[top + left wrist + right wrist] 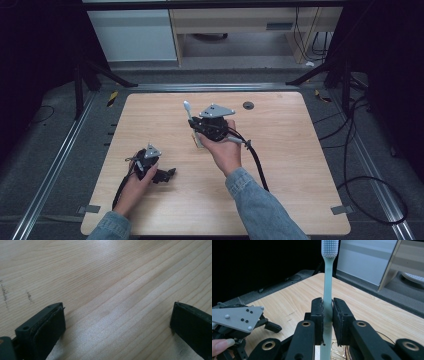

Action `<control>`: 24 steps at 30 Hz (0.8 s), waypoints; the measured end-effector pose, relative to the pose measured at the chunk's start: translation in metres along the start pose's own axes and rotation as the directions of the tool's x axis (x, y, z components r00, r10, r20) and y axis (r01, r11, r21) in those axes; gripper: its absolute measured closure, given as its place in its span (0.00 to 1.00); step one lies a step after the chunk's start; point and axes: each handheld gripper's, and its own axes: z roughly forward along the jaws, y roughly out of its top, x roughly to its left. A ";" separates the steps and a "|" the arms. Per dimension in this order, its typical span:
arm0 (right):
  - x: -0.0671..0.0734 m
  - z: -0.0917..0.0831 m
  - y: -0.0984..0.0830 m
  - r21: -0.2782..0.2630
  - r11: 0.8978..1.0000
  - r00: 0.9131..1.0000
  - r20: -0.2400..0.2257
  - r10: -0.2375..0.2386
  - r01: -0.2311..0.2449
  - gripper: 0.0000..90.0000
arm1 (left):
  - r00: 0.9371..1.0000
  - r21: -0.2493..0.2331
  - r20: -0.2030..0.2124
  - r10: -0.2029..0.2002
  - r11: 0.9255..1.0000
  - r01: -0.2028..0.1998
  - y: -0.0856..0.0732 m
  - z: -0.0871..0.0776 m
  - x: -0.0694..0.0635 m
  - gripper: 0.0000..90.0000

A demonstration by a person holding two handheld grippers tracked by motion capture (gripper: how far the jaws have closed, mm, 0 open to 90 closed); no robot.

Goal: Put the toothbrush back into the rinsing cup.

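Wooden table (280,165) — one toothbrush (327,290) clamped in right gripper (327,315); left gripper (117,322) gapes empty.

A light wooden table (280,190) was seen, a small dark round disc (248,105) set near its far edge, and pale cabinets (132,35) stood beyond.

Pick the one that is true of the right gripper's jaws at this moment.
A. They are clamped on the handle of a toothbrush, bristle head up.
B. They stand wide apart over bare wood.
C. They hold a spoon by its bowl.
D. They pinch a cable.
A: in the right gripper view the right gripper is shut on the pale toothbrush, its bristled head pointing upward.
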 end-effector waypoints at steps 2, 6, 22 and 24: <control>0.000 0.000 0.001 -0.005 1.000 1.000 0.002 0.001 -0.001 0.88 | 1.000 0.000 0.000 -0.001 1.000 0.001 0.000 0.000 0.000 0.00; 0.000 -0.001 0.002 -0.023 1.000 1.000 0.009 0.001 0.000 0.88 | 1.000 -0.001 0.000 -0.002 1.000 0.002 0.000 0.000 0.000 0.00; -0.003 -0.002 0.008 -0.090 0.996 0.999 0.040 0.022 -0.019 0.88 | 1.000 0.000 0.000 0.000 1.000 0.000 0.000 0.000 0.000 0.00; -0.003 -0.002 0.008 -0.094 0.995 0.999 0.045 0.023 -0.019 0.88 | 1.000 0.002 0.001 0.002 1.000 -0.002 0.000 0.000 0.000 0.00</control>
